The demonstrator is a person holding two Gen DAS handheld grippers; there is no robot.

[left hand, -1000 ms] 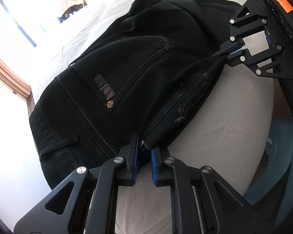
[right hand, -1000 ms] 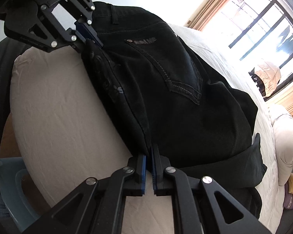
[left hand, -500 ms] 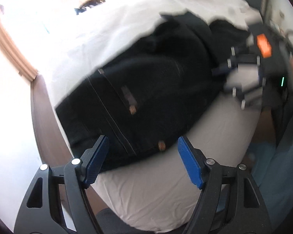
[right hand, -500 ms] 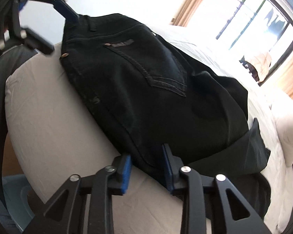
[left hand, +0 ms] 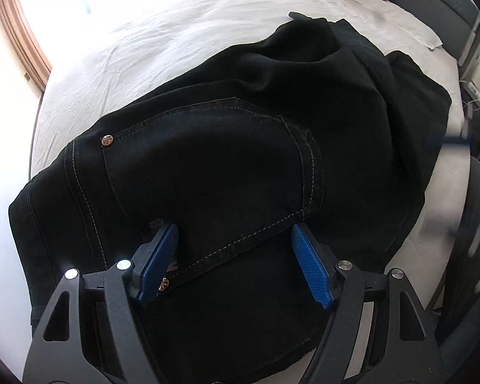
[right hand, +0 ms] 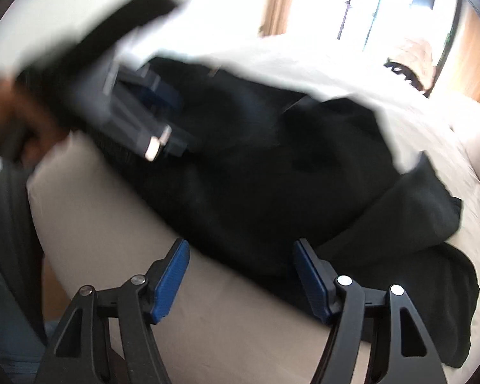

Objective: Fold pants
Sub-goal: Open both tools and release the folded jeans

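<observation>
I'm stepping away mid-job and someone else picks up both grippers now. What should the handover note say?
Left gripper: open, above the pants, holding nothing.
Right gripper: jaws have just opened; open at the pants' near edge, nothing pinched.
Pants: lying on the bed, folded over with a back pocket up; the far end is bunched.
Done: a fold laid down and released.
Left: likely smooth the bunched end and fold again.

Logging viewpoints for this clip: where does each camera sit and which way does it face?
Left wrist: on the left gripper, angled down at the black pants on the bed; open jaws show.
Right wrist: on the right gripper, over the pants' near edge; blurred left gripper and hand show.
Shared: pants, bed.
</observation>
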